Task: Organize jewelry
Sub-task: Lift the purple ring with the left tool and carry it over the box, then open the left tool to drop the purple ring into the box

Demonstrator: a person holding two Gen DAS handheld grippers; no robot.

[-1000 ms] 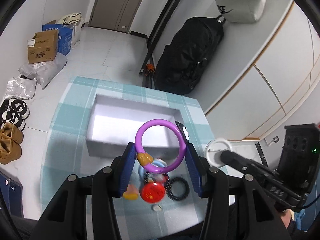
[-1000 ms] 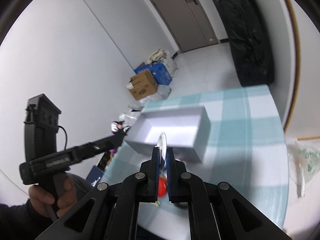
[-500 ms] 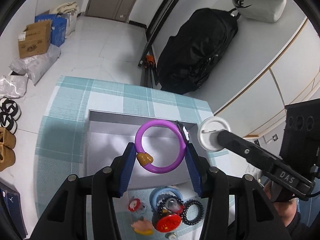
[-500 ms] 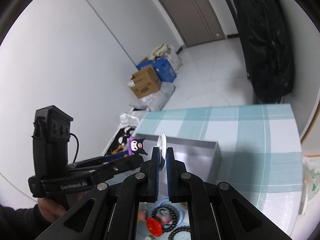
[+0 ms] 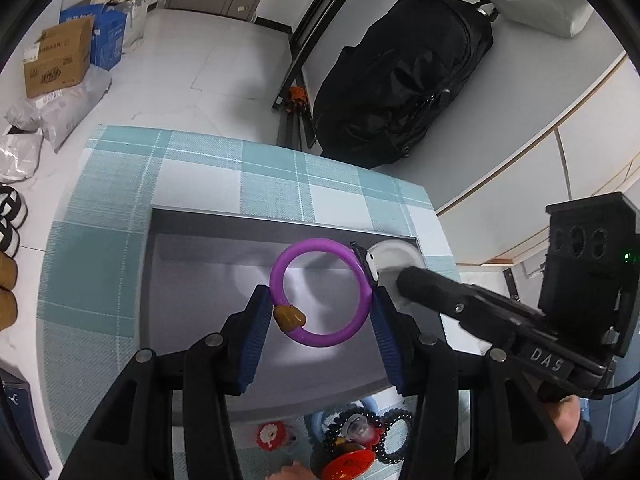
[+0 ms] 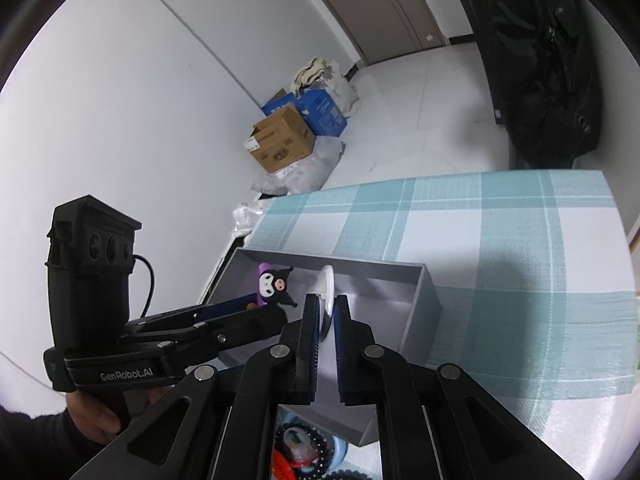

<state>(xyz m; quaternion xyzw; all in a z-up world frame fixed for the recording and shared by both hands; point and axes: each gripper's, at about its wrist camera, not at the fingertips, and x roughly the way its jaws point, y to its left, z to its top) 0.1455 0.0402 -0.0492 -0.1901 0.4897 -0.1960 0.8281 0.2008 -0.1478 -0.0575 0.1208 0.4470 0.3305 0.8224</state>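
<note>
Left gripper [image 5: 320, 314] clamps a smooth purple bangle [image 5: 320, 292] over the grey box [image 5: 192, 304] — right gripper [image 6: 325, 312] pinches a white, probably plastic, disc [image 6: 327, 286].

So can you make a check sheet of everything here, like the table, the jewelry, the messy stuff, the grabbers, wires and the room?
Surface: checked tablecloth under a grey tray.
Job's things: purple bracelet; white disc; both over the tray.
Clutter: beaded bracelets, red charms near the tray.
Grippers: left gripper shut on bracelet; right gripper shut on disc.
Cables: black wire on left handle.
Surroundings: cardboard box, black bag.
</note>
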